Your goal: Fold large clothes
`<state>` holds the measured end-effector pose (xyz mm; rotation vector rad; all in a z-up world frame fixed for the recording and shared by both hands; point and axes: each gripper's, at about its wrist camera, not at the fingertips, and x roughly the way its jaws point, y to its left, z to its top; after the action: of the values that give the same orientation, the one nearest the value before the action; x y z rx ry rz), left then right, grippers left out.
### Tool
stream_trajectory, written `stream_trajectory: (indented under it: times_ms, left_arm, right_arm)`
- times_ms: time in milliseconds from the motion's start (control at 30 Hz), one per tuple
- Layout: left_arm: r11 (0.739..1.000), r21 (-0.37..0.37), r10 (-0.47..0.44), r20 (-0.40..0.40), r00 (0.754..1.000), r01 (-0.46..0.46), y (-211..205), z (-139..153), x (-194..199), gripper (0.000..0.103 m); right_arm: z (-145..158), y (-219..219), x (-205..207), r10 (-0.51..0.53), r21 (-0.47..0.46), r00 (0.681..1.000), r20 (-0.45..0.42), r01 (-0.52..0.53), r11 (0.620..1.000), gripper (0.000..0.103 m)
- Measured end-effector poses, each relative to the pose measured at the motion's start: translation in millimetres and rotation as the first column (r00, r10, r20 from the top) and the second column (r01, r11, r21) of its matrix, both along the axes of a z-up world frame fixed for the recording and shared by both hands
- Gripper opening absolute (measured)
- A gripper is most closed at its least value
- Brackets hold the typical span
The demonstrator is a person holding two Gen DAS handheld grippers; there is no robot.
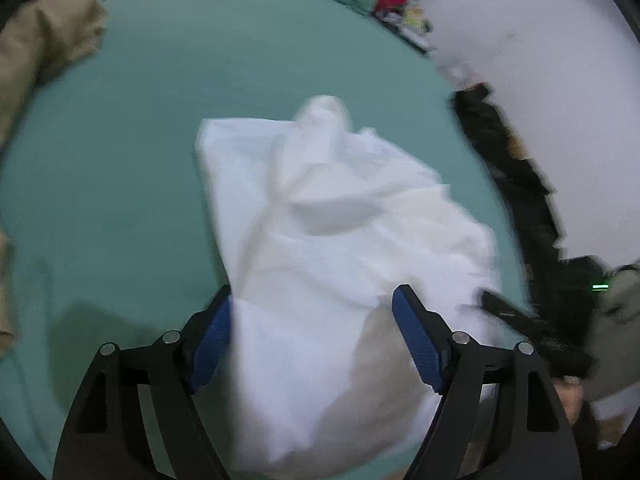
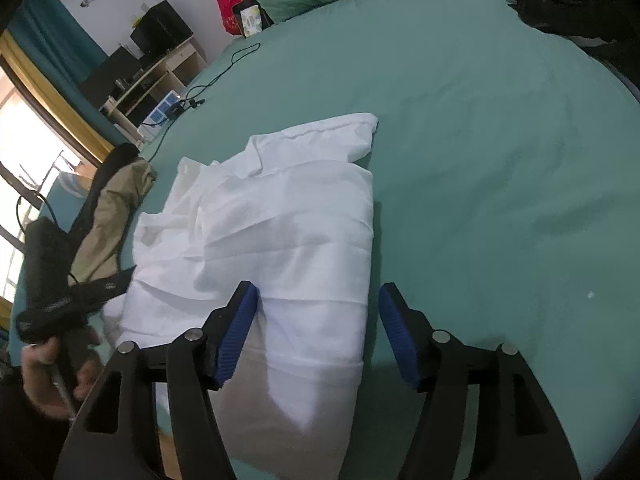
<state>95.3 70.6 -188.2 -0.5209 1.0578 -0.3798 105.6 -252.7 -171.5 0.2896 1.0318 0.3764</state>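
A: From the left wrist, the left gripper (image 1: pixel 312 304) has its fingers apart, holding nothing, above the rumpled white cloth garment (image 1: pixel 320 240) on the green-sheeted bed (image 1: pixel 140 160).

B: From the right wrist, the right gripper (image 2: pixel 316 304) is likewise spread and empty. The garment (image 2: pixel 288 220) looks partly folded, its right edge straight, its left side still bunched.

A: So I'd judge more folds remain.

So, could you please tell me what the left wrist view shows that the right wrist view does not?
Only the left wrist view shows the white wall beside the bed. Only the right wrist view shows the window, wooden shelf and black cable. Both show the white garment on the green sheet, tan clothing, and open grippers: left, right.
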Motion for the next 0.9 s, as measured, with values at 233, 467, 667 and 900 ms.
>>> stream_trajectory:
  times_ms: [233, 467, 667, 900]
  left_arm:
    - [0.996, -0.028, -0.086, 0.003, 0.996, 0.086, -20, -6, -4, 0.08]
    - [0.992, -0.087, -0.087, 0.032, 0.996, 0.09, -25, 0, -2, 0.082]
    - [0.977, -0.156, -0.141, 0.052, 0.989, 0.147, -34, 6, -9, 0.087]
    - [0.961, 0.193, -0.207, 0.039, 0.977, 0.196, -57, 3, -9, 0.087]
  right_arm:
    - [-6, 10, 8, 0.02, -0.045, 1.0, 0.017, -0.019, 0.999, 0.065]
    - [-9, 12, 10, 0.034, -0.048, 0.999, 0.026, -0.033, 0.998, 0.066]
    - [-9, 11, 10, 0.031, -0.052, 0.999, 0.025, -0.029, 0.998, 0.066]
    - [-7, 7, 8, 0.021, -0.036, 1.0, 0.019, -0.021, 0.999, 0.066]
